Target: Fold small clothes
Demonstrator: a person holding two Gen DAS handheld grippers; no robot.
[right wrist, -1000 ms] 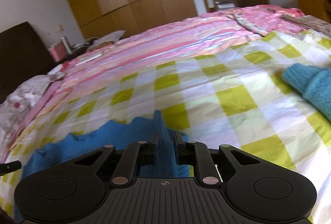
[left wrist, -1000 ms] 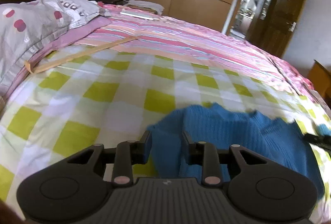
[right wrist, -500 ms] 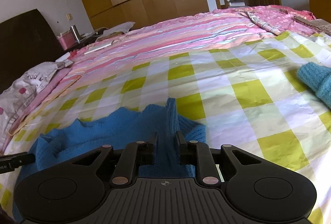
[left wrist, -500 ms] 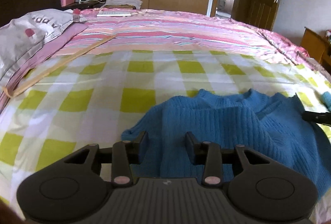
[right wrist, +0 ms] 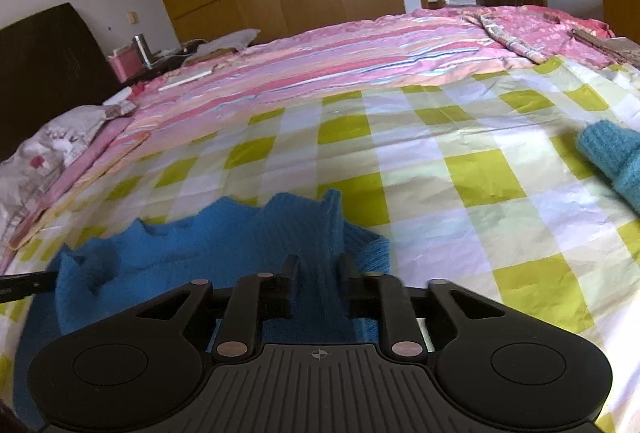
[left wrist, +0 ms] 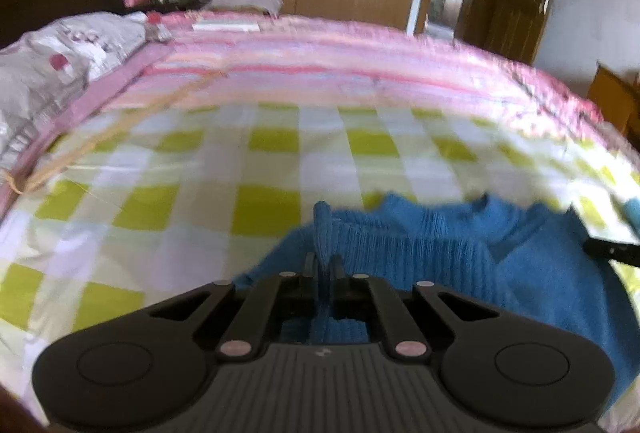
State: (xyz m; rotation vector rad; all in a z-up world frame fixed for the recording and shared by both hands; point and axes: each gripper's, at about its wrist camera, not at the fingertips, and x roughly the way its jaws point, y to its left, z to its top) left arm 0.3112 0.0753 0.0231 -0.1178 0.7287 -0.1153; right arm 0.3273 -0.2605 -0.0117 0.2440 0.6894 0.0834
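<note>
A blue knitted sweater [left wrist: 460, 253] lies on the green-and-white checked sheet [left wrist: 260, 173] of the bed. My left gripper [left wrist: 323, 267] is shut on a raised fold at the sweater's left edge. My right gripper [right wrist: 319, 267] is shut on a raised fold of the same sweater [right wrist: 200, 245] at its right edge. Each gripper's tip shows at the edge of the other's view, the right one in the left wrist view [left wrist: 612, 251], the left one in the right wrist view [right wrist: 24, 283].
A second, lighter blue knitted piece [right wrist: 612, 157] lies on the sheet to the right. A pink striped quilt [right wrist: 340, 61] covers the far half of the bed. A grey pillow [left wrist: 60, 65] lies at the left. Wooden wardrobes and a doorway stand behind.
My left gripper was open around the sweater's edge half a second ago and has closed on it. The right gripper keeps its hold, with the fold now standing a little wider between the fingers.
</note>
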